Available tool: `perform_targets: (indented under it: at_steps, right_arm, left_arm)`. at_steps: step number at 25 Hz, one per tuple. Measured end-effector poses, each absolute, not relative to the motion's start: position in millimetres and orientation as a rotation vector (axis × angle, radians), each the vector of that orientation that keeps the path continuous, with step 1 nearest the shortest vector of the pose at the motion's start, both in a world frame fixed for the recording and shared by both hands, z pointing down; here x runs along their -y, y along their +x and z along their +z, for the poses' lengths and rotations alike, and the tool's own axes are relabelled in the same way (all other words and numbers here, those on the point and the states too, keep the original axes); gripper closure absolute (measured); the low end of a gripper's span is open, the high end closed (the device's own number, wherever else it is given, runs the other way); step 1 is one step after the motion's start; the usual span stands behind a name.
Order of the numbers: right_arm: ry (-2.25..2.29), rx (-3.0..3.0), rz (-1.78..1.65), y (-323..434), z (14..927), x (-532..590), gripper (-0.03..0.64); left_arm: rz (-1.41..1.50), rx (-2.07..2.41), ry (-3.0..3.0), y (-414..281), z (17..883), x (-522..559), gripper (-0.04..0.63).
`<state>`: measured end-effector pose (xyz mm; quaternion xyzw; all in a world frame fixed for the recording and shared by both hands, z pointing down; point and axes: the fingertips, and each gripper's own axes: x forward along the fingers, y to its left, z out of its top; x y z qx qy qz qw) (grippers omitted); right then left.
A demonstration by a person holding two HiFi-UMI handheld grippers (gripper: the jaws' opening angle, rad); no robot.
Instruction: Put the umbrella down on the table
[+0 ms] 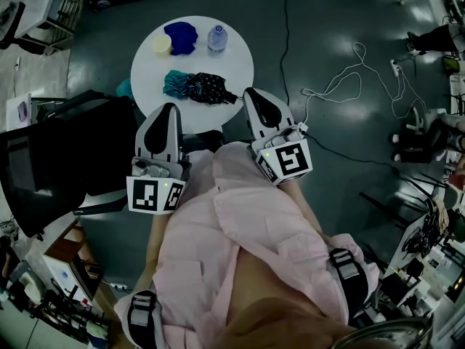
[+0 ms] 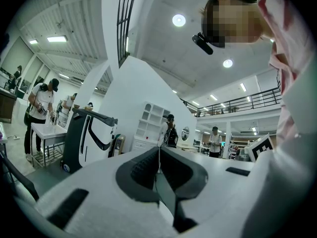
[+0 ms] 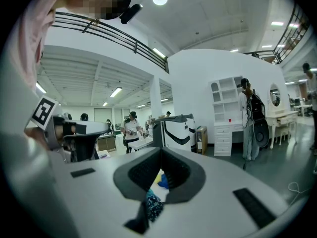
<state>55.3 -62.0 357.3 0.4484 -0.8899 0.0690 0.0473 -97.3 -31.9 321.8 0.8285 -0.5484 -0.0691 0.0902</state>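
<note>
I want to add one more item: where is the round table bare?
Bare: right rim of the table, beside bottle and umbrella; near strip below the umbrella. Crowded: far side, with yellow cup and blue cloth.

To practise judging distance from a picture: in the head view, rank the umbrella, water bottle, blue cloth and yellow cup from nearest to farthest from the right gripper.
1. umbrella: just left of the right gripper.
2. water bottle: far side, right.
3. blue cloth: far side, middle.
4. yellow cup: far side, left.
</note>
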Motion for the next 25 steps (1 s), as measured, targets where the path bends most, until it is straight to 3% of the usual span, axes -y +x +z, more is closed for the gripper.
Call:
perform_targets:
  at_steps: [25]
  right_arm:
    - [1.366, 2.717, 0.212, 54.3, 358.2, 60.5, 0.588]
  left_arm:
    - [-0.198, 1.637, 2.466, -98.0, 321.9, 29.2, 0.574]
